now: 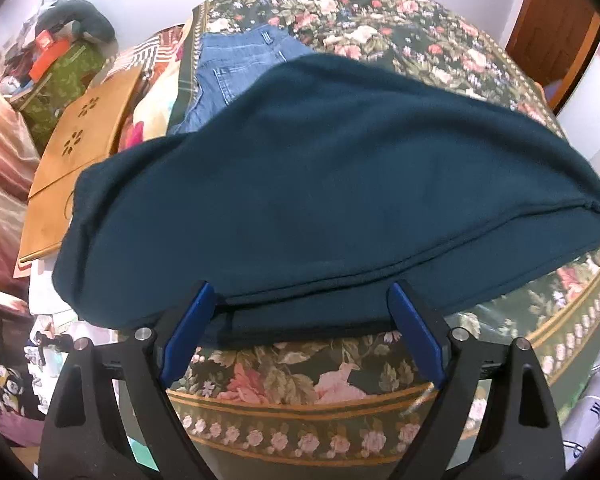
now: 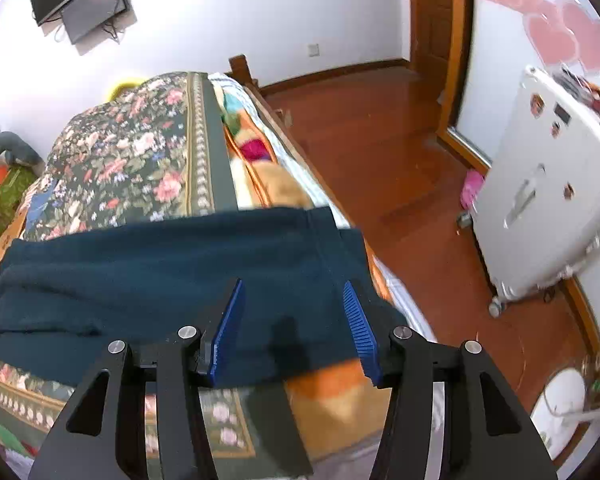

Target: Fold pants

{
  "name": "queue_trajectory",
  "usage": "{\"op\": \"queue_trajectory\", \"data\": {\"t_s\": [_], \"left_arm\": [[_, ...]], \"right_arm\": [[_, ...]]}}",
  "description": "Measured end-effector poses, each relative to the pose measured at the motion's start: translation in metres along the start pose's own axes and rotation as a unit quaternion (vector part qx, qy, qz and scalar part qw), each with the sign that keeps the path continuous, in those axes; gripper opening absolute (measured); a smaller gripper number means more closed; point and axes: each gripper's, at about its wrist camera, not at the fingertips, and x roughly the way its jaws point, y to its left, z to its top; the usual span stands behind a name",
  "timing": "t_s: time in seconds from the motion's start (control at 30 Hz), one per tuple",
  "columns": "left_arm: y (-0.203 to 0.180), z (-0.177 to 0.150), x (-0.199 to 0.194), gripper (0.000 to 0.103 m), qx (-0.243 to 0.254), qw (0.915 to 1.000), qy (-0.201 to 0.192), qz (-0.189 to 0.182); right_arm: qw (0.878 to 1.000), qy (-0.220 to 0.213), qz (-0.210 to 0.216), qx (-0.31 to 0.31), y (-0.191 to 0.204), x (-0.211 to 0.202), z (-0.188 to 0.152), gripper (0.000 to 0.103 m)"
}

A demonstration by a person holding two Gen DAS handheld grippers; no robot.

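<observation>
Dark teal pants [image 1: 320, 184] lie folded in layers on a floral bedspread [image 1: 380, 28]. My left gripper [image 1: 300, 292] is open, its blue fingertips at the near folded edge of the pants, holding nothing. In the right wrist view the same pants [image 2: 160, 276] lie across the bed, one end reaching the bed's right edge. My right gripper [image 2: 294, 292] is open, its blue fingers over the near right part of the pants, empty. Whether either gripper touches the fabric I cannot tell.
Blue jeans [image 1: 236, 68] lie beyond the teal pants. A wooden board [image 1: 80, 160] and a cluttered pile [image 1: 56, 56] lie at the left. Right of the bed are a wooden floor [image 2: 400, 168], a white suitcase [image 2: 548, 188] and a door [image 2: 436, 28].
</observation>
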Motion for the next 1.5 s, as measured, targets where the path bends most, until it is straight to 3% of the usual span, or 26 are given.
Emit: {"op": "queue_trajectory", "data": {"t_s": [0.13,0.2,0.3,0.37,0.57,0.67,0.77,1.03,1.1,1.2,1.33,1.4,1.5], "left_arm": [[-0.008,0.008,0.008,0.089,0.008,0.9999,-0.011,0.005],[-0.014,0.012,0.011,0.083,0.019,0.9997,-0.017,0.003],[-0.020,0.018,0.012,0.059,0.031,0.9992,-0.022,-0.014],[-0.025,0.022,0.013,0.038,0.033,0.9988,-0.021,-0.030],[-0.039,0.030,0.016,0.020,0.052,0.9982,-0.029,-0.011],[-0.038,0.033,0.013,0.014,0.050,0.9982,-0.031,-0.009],[-0.034,0.035,-0.001,0.012,0.048,0.9977,-0.047,-0.010],[-0.027,0.032,-0.056,0.010,0.035,0.9935,-0.096,-0.050],[-0.024,0.029,-0.059,0.010,0.025,0.9928,-0.089,-0.076],[-0.029,0.019,-0.048,0.010,0.032,0.9940,-0.071,-0.077],[-0.037,0.004,-0.024,0.010,0.038,0.9951,-0.034,-0.085],[-0.034,0.001,-0.021,0.014,0.029,0.9952,-0.026,-0.089],[-0.018,0.001,-0.029,0.034,0.002,0.9945,-0.025,-0.102]], "right_arm": [[0.999,0.016,-0.008,0.034,-0.012,0.008,-0.016,0.047],[0.998,0.019,-0.006,0.054,-0.019,0.013,-0.020,0.047],[0.997,0.016,-0.007,0.076,-0.027,0.021,-0.020,0.047],[0.996,0.011,-0.002,0.083,-0.030,0.027,-0.017,0.047],[0.996,0.022,-0.009,0.086,-0.025,0.048,-0.010,0.047],[0.997,0.017,-0.004,0.072,-0.021,0.048,-0.010,0.026],[0.998,0.003,-0.007,0.058,-0.019,0.040,-0.006,0.019],[0.998,-0.049,-0.031,0.024,-0.017,-0.003,0.009,0.017],[0.997,-0.056,-0.033,0.029,-0.022,-0.010,0.010,0.017],[0.998,-0.046,-0.039,0.034,-0.029,-0.006,0.004,0.017],[0.998,0.005,-0.046,0.046,-0.037,0.023,-0.010,0.019],[0.997,0.027,-0.061,0.047,-0.037,0.032,-0.016,0.027],[0.995,0.019,-0.086,0.036,-0.032,0.022,-0.016,0.036]]}}
